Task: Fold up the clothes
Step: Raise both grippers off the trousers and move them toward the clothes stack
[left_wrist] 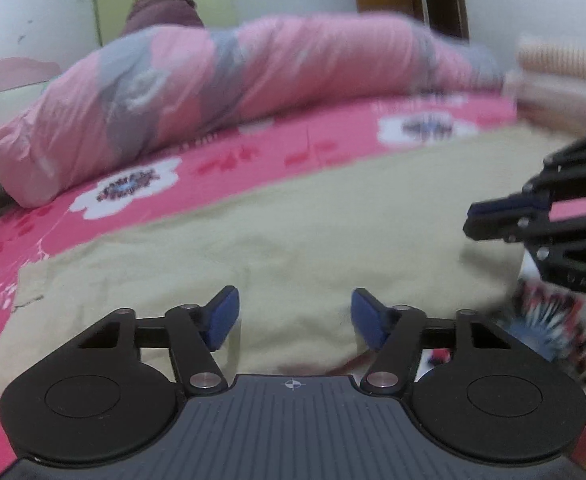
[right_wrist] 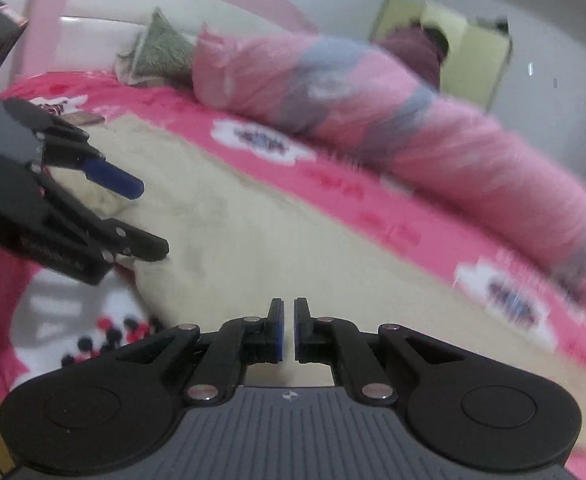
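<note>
Left gripper point(left_wrist: 293, 316) held spread wide, nothing between fingers. Right gripper point(right_wrist: 289, 330) nearly closed, empty. Beige garment point(left_wrist: 293, 220) spread on pink bedsheet point(left_wrist: 253, 156); no containers seen.

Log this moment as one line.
left tongs open over garment | right tongs nearly shut, empty | garment flat on bed

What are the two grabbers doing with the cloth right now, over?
Left gripper open above beige cloth. Right gripper nearly shut, nothing visibly held. Cloth flat on pink bedsheet. Rolled quilt lies beyond, not blocking.
</note>
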Motion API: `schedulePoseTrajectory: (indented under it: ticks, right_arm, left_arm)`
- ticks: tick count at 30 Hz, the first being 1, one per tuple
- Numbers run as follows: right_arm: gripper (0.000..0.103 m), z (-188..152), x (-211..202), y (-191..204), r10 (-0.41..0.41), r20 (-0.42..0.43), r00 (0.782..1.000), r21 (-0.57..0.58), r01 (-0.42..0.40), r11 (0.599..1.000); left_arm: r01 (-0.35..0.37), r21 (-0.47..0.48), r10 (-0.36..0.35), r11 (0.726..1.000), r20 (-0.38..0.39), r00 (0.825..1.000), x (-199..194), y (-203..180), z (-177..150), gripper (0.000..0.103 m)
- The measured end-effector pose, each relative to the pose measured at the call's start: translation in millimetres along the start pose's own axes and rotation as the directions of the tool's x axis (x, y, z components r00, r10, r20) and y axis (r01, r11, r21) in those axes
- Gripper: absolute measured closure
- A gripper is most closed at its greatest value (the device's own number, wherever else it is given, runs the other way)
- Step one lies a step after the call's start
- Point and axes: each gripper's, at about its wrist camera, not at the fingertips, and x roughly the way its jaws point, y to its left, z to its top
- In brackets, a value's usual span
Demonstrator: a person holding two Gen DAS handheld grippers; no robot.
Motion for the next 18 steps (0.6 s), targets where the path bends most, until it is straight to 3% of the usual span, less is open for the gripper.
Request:
schedulePoseTrajectory:
  ticks: [1,3,7,10,14,16,18]
  right_arm:
    - [0.100,-9.3,4.5,-2.5,0.012,-0.046,0.999,0.032,-0.011,0.999]
    - [0.100,-27.8,-0.3,-9.2,0.024,-0.055,0.998,0.101,-0.018,0.995]
    - [0.100,-29.1,-21.4,-31.2,0.064,-0.093,0.994,0.222,-0.042,0.974]
    - [0.100,-26.0,-43.2,-51.6,0.037,-0.068,0.997,0.288,-0.017,0.958]
    - [0.100,-14.9,-35.7,-75.0,-0.035,-0.025,0.999,0.323,0.041,0.946]
    - [0.100,-14.2,-18.5,-77.2,-0.062,-0.032,0.998,0.323,0.069,0.944]
    - [0.100,-26.2,1.5,-78.7,-0.074,-0.104,0.992,0.308,0.103,0.946]
  left_arm:
    - [0.006,0.002,-0.006,1.000,-0.003,1.000,0.0,-1.2,-4.8,0.045]
    - [0.016,0.010,-0.016,1.000,-0.007,1.000,-1.3,-2.7,-13.7,0.045]
    - [0.045,0.002,-0.045,0.999,-0.012,0.999,-4.9,4.9,-19.3,0.043]
    - [0.052,-0.020,-0.052,0.998,-0.016,0.999,-3.5,6.8,-18.6,0.041]
    - [0.031,-0.013,-0.031,0.999,-0.019,0.999,-2.0,2.2,-17.8,0.039]
    - [0.026,-0.021,-0.027,0.999,-0.027,0.999,-1.7,2.5,-16.6,0.038]
    - [0.022,-0.028,-0.023,0.999,-0.039,0.999,-1.4,2.9,-14.7,0.037]
